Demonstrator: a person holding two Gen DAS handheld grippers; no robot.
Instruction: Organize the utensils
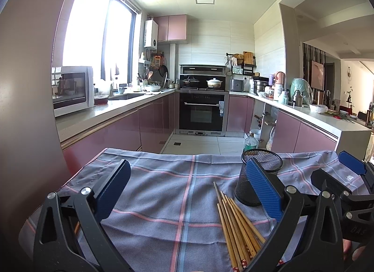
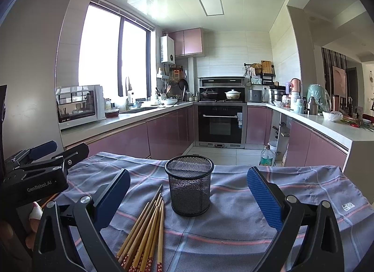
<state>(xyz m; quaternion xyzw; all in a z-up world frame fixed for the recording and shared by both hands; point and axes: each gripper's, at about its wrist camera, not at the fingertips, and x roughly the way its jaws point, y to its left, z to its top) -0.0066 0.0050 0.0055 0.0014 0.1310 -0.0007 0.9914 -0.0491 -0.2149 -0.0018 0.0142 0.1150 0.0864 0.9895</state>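
Observation:
A black mesh cup (image 2: 189,187) stands upright on the checked cloth (image 2: 233,237); nothing shows inside it. Several wooden chopsticks (image 2: 146,232) lie in a loose bundle on the cloth just left of the cup. My right gripper (image 2: 188,196) is open, its fingers spread wide either side of the cup and chopsticks, held back from both. My left gripper (image 1: 188,189) is open as well, over bare cloth, with the chopsticks (image 1: 236,225) and the mesh cup (image 1: 259,176) by its right finger. Each gripper appears at the edge of the other's view.
The cloth-covered table ends ahead at a tiled kitchen floor (image 2: 217,155). Pink cabinets and worktops run along both sides, with an oven (image 2: 219,124) at the far wall. A green bottle (image 2: 266,156) stands on the floor to the right.

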